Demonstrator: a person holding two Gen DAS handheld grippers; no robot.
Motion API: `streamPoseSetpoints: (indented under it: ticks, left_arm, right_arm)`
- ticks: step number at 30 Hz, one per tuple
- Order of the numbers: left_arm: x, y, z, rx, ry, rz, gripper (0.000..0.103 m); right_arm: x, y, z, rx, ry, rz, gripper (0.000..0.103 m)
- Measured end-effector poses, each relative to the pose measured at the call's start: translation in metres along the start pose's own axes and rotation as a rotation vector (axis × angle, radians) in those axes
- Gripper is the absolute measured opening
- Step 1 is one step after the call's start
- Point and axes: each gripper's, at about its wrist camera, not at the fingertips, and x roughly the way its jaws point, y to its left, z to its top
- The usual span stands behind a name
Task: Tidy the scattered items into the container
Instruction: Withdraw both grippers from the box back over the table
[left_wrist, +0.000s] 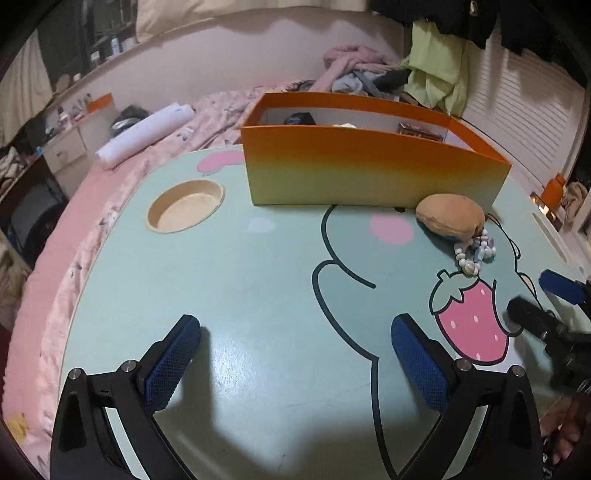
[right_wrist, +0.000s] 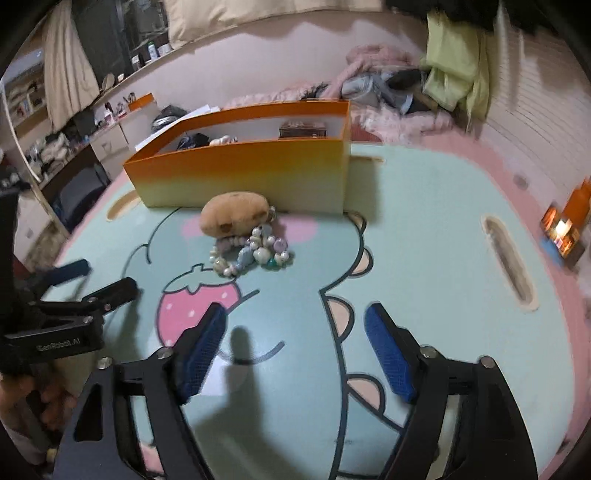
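An orange open-top box (left_wrist: 369, 170) (right_wrist: 240, 173) stands at the far side of the mint-green table (left_wrist: 240, 277) (right_wrist: 424, 240). It holds a dark item (right_wrist: 192, 141) and a small brown box (right_wrist: 303, 131). In front of it lie a tan plush toy (left_wrist: 450, 218) (right_wrist: 234, 216) and, touching it, a pastel bead bracelet (left_wrist: 474, 254) (right_wrist: 251, 254). My left gripper (left_wrist: 295, 321) (right_wrist: 107, 275) is open over bare table, left of both items. My right gripper (right_wrist: 295, 310) (left_wrist: 532, 291) is open, nearer than the bracelet, with nothing between its fingers.
The table has a round cup recess (left_wrist: 186, 206) at its left and a handle slot (right_wrist: 509, 266) at its right. It rests on a pink bed. A white paper roll (left_wrist: 144, 131) and a heap of clothes (left_wrist: 369, 74) lie beyond it.
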Motion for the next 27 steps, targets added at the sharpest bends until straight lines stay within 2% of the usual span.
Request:
streamPoseSetpoints:
  ticks: [1,2,3,6,11,21,24,27]
  left_arm:
    - [0.0,0.002,-0.001,-0.016,-0.004,0.011,0.103]
    - [0.0,0.004,-0.002,-0.032,-0.007,0.022,0.103]
    - [0.0,0.006,-0.004,-0.05,-0.014,0.035,0.103]
    - [-0.001,0.01,-0.005,-0.072,-0.026,0.023,0.103]
    - [0.0,0.007,-0.003,-0.053,-0.033,-0.005,0.103]
    - [0.001,0.007,-0.003,-0.058,-0.036,-0.009,0.103]
    - [0.0,0.007,-0.003,-0.06,-0.037,-0.01,0.103]
    - [0.001,0.007,-0.003,-0.06,-0.037,-0.008,0.103]
  right_arm:
    - [0.003,0.003,-0.002,-0.015,-0.002,-0.033,0.093]
    - [0.005,0.005,-0.003,-0.029,-0.003,-0.053,0.103]
    - [0.008,0.008,-0.005,-0.051,-0.001,-0.076,0.103]
    - [0.01,0.01,-0.006,-0.068,-0.019,-0.069,0.103]
    - [0.011,0.01,-0.007,-0.07,-0.028,-0.068,0.103]
    - [0.011,0.009,-0.009,-0.07,-0.023,-0.07,0.103]
    - [0.012,0.014,-0.004,-0.1,0.021,-0.036,0.103]
    - [0.019,0.024,0.011,-0.115,0.047,0.036,0.103]
